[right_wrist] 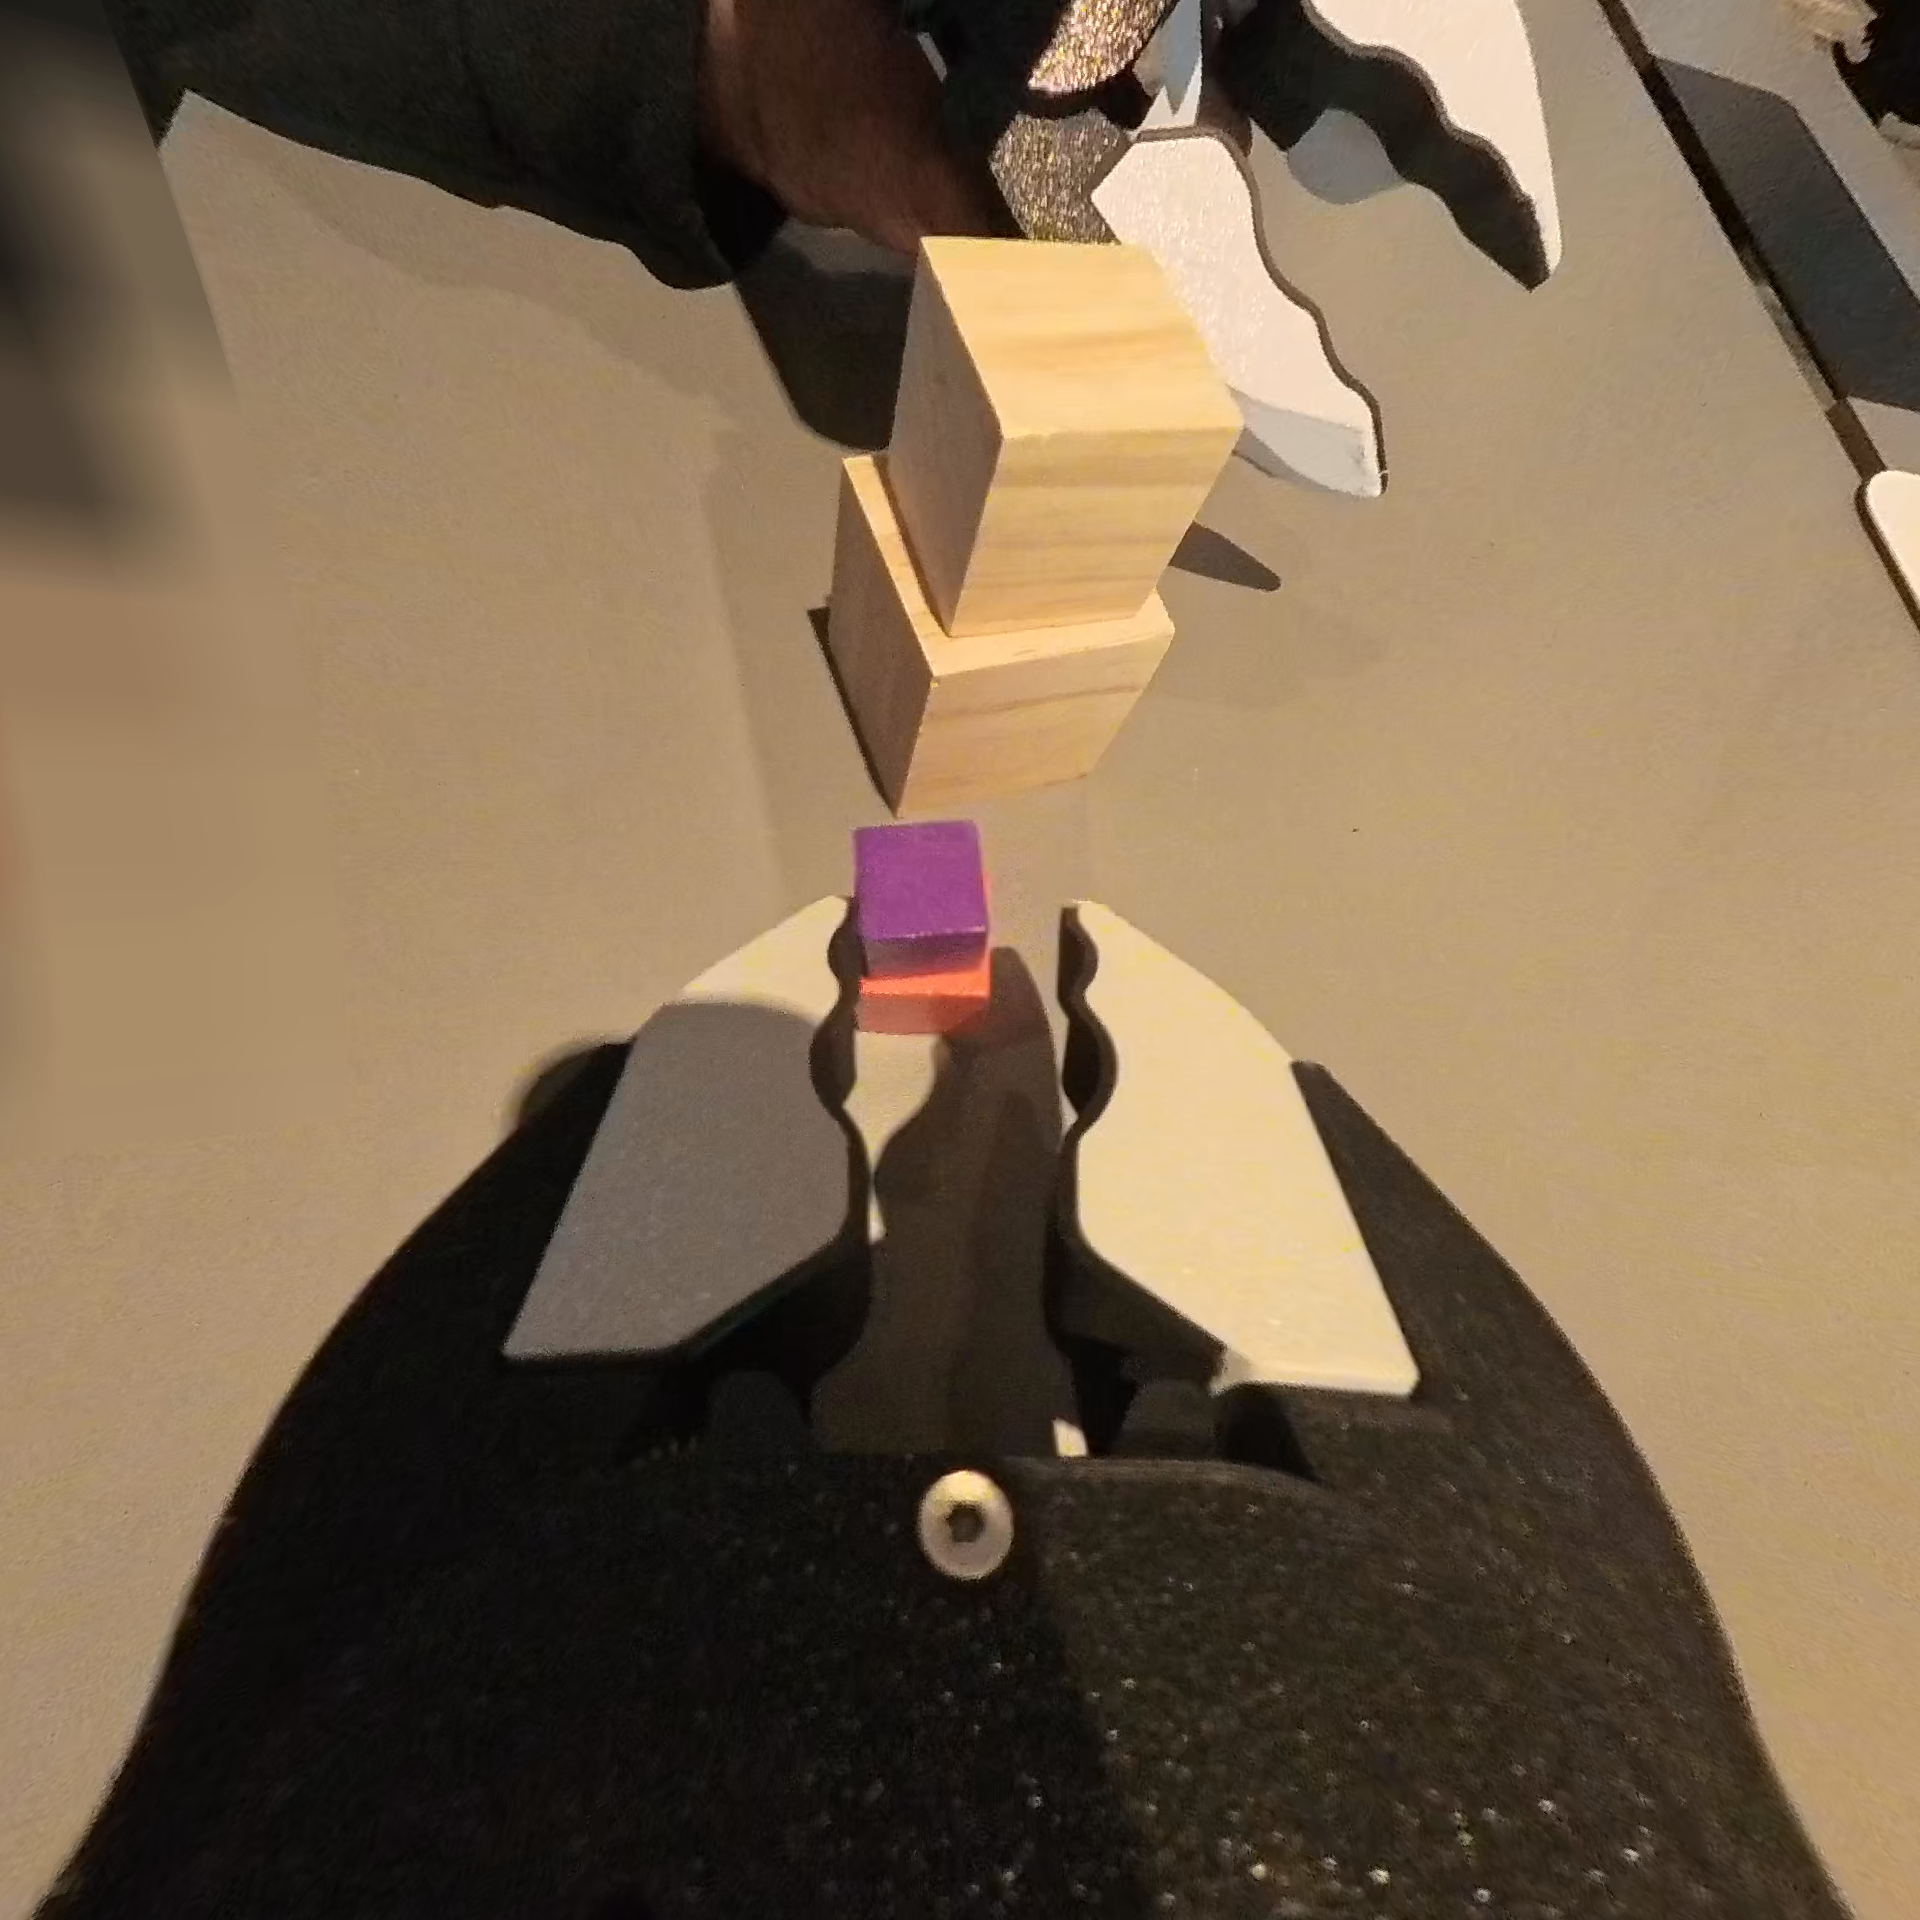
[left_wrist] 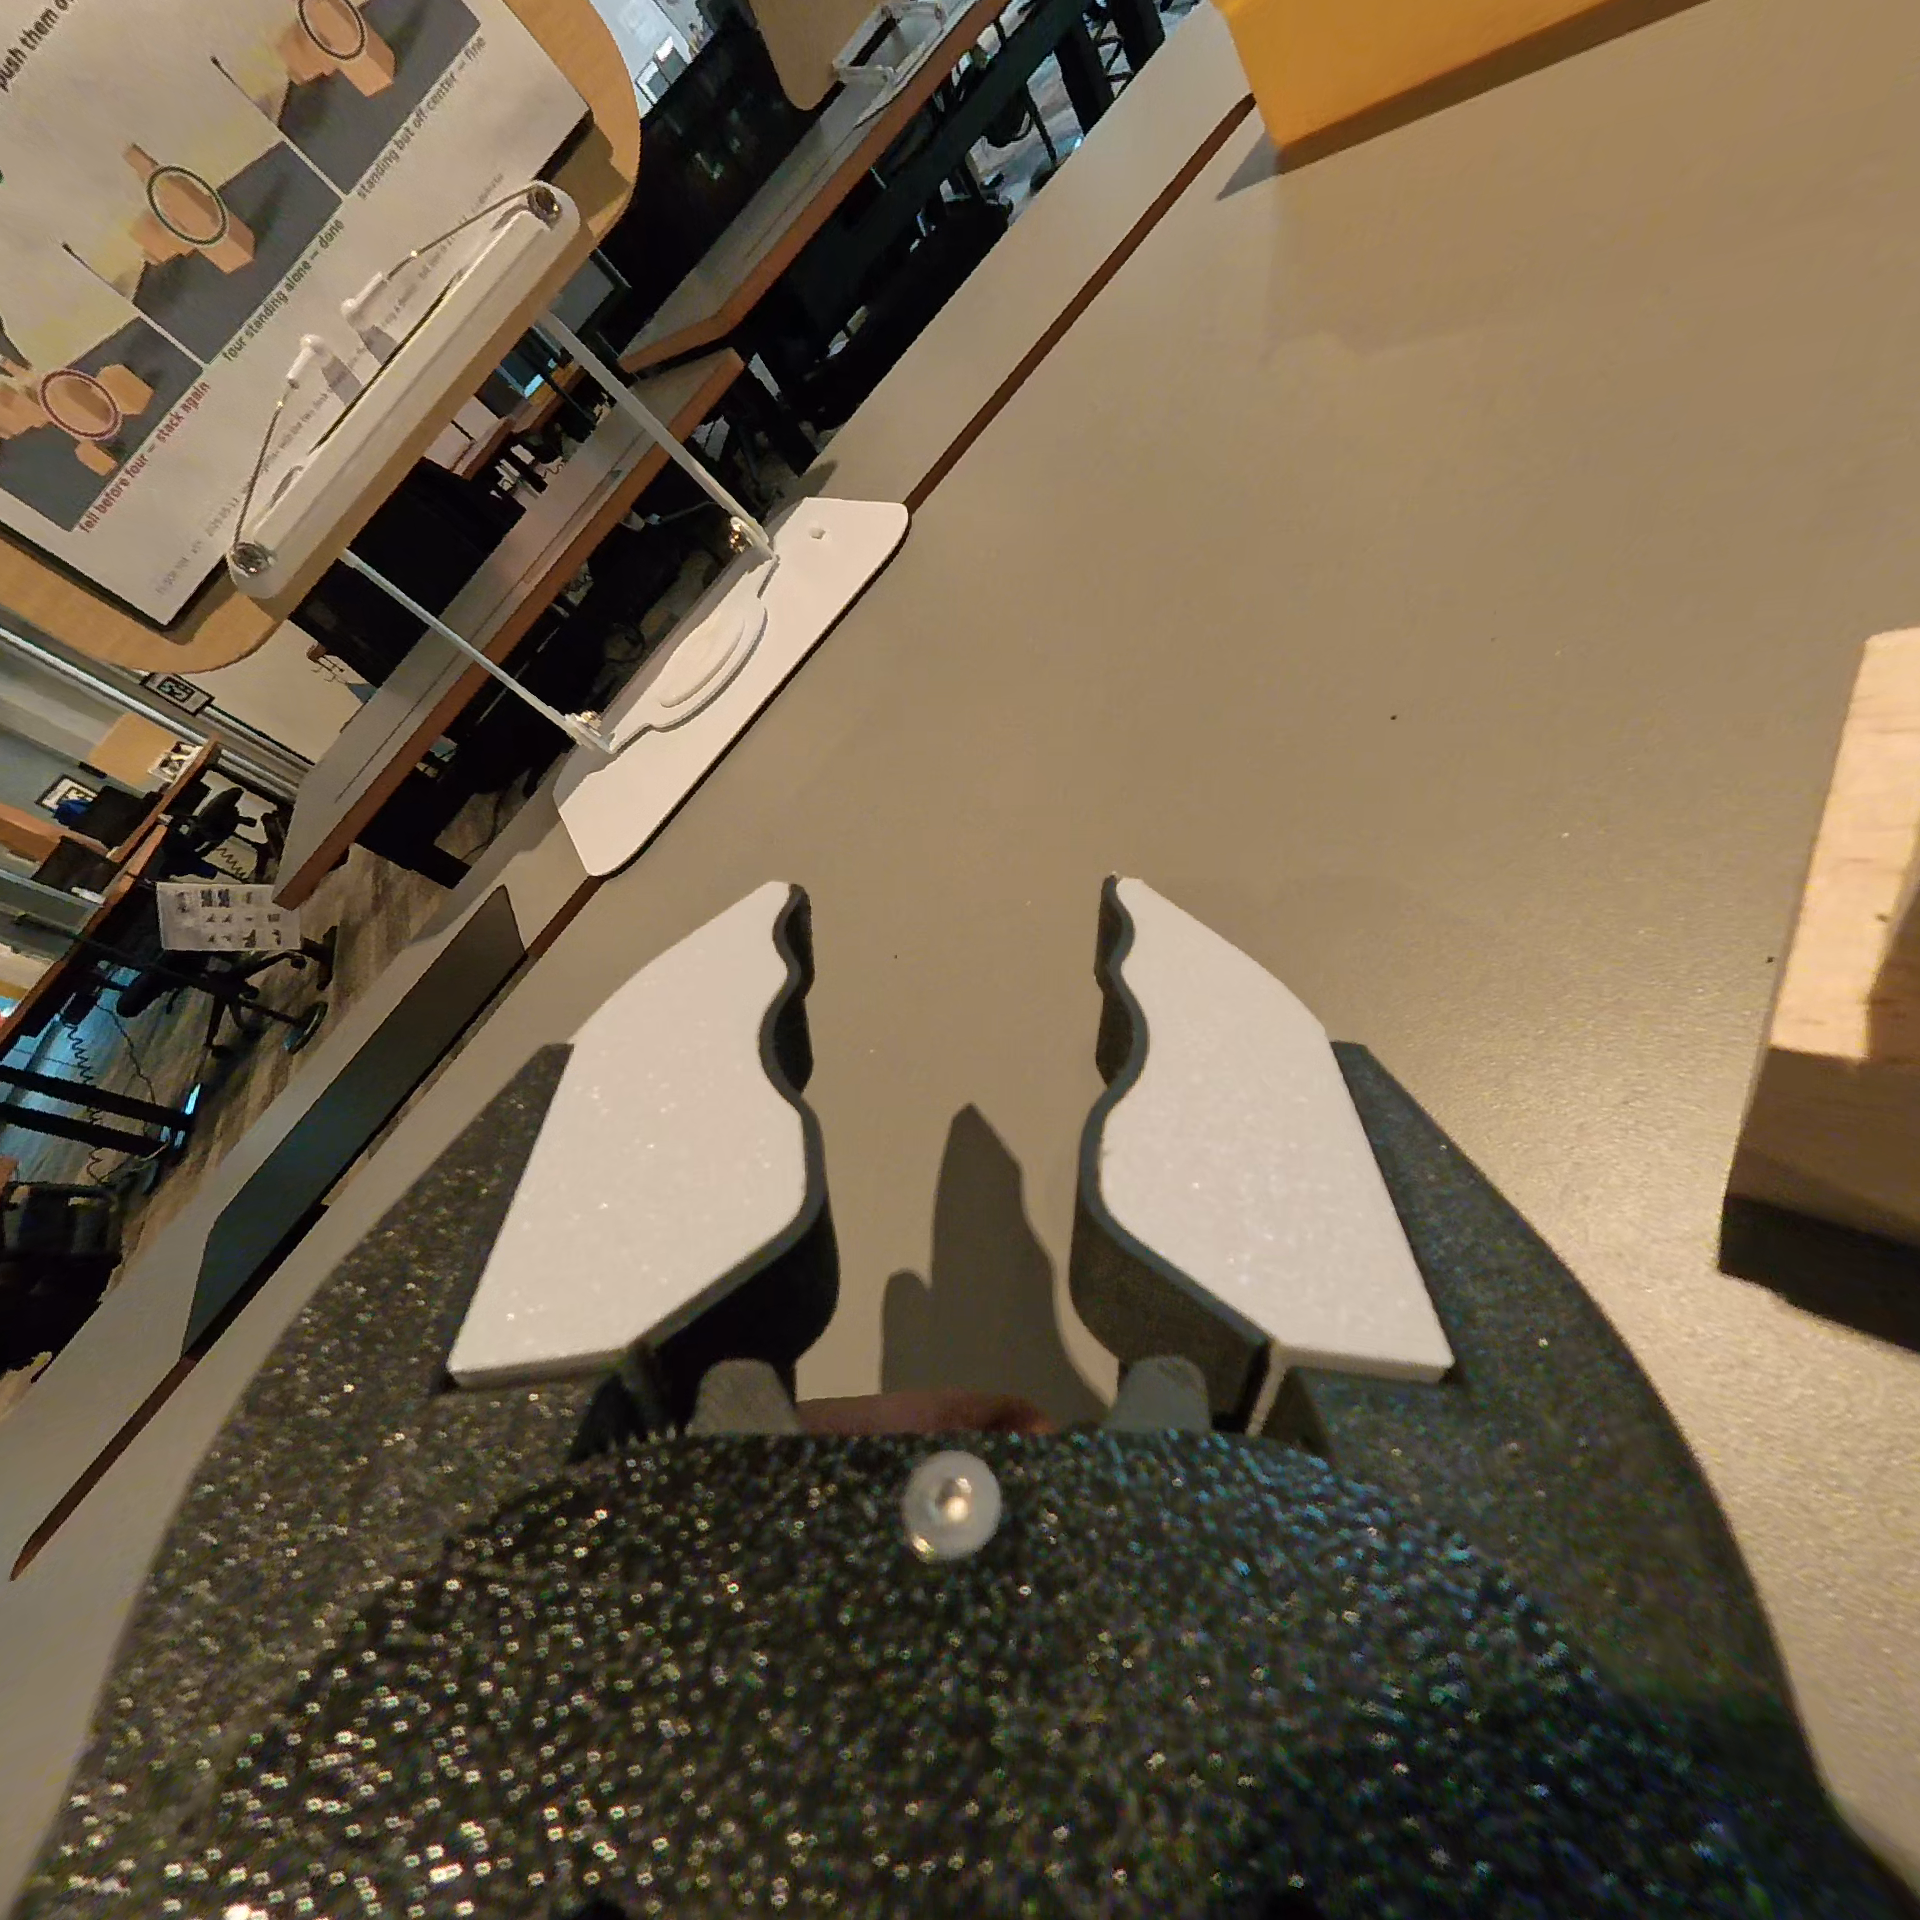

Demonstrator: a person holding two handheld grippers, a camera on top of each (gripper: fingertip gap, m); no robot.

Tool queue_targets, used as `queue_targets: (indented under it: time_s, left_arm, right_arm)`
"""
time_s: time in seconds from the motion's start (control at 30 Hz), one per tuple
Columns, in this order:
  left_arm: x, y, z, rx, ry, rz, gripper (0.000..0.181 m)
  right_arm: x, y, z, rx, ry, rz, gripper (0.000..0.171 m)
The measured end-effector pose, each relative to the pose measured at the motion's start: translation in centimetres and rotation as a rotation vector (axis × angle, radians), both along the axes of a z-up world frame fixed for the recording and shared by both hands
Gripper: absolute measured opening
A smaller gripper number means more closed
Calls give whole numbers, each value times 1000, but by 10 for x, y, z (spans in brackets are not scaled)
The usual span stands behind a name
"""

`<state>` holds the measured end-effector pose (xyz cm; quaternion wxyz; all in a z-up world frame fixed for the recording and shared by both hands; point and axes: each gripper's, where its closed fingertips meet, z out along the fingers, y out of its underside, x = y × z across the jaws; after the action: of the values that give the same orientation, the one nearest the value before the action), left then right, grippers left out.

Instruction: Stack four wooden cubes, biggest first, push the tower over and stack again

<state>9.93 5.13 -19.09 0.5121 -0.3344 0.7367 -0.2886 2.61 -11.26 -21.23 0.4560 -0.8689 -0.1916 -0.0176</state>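
Observation:
In the right wrist view, a plain wooden cube (right_wrist: 1070,416) stands on a larger wooden cube (right_wrist: 997,707) on the grey table. In front of them a small purple cube (right_wrist: 920,894) sits on a small orange cube (right_wrist: 925,1003). My right gripper (right_wrist: 956,925) is open, with the purple cube between its fingertips, close to the left finger. My left gripper (right_wrist: 1434,343) is open just behind and to the right of the wooden stack. In the left wrist view, the left gripper (left_wrist: 956,894) is open and empty, with the stack's wooden side (left_wrist: 1849,987) at the right edge.
A white stand (left_wrist: 727,675) holding an instruction board (left_wrist: 208,260) sits at the table's far left edge. A yellow-brown box (left_wrist: 1455,62) is at the back. A hand in a dark sleeve (right_wrist: 810,135) shows behind the stack. Desks and chairs lie beyond the table.

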Motion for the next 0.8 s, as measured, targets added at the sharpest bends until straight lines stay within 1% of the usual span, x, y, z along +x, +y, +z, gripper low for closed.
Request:
queue_targets:
  time_s: [0.13, 0.3, 0.57, 0.8]
  left_arm:
    - [0, -1, 0, 3, -1, -3, 52]
    - [0, -1, 1, 8, -3, -4, 52]
    - [0, 0, 2, 13, -6, -3, 52]
    - [0, 0, 1, 14, -4, -4, 52]
  right_arm:
    - [0, -2, -1, -8, 11, 5, 46]
    - [-1, -4, -5, -26, 25, 12, 52]
    - [2, -5, -4, -27, 28, 3, 52]
    - [1, -5, -12, -57, 5, 4, 52]
